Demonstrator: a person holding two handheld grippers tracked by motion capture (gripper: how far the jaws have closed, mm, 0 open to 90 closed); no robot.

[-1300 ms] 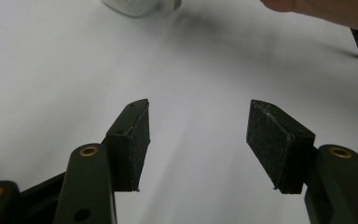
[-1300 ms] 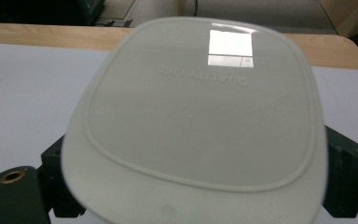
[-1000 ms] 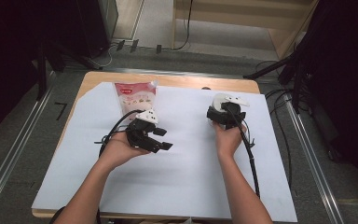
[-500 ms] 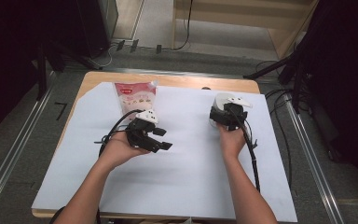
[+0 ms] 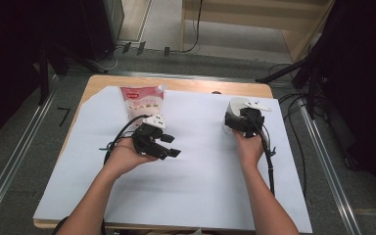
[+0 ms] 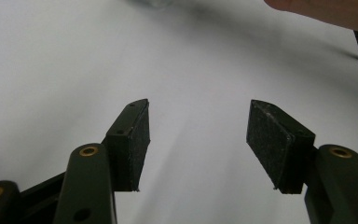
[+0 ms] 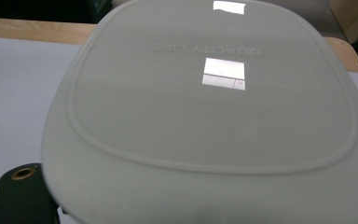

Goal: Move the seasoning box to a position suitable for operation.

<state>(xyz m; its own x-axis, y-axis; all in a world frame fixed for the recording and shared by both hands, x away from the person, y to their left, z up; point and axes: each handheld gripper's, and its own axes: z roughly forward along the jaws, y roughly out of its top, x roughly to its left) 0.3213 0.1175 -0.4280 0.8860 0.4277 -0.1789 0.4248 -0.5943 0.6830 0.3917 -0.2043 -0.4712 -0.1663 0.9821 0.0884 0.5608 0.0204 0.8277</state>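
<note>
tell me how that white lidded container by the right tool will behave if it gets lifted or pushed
The white container looks like stiff moulded plastic, so it probably won't flex. Its lid is smooth and glossy, showing light reflections, so it may be slippery against the pads. It seems squat with a broad flat top, so a push would likely slide it on the white sheet rather than tip it.

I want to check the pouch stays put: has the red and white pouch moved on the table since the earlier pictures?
No. The pouch lies at the same spot by the table's far wooden edge, beyond the left gripper.
</note>
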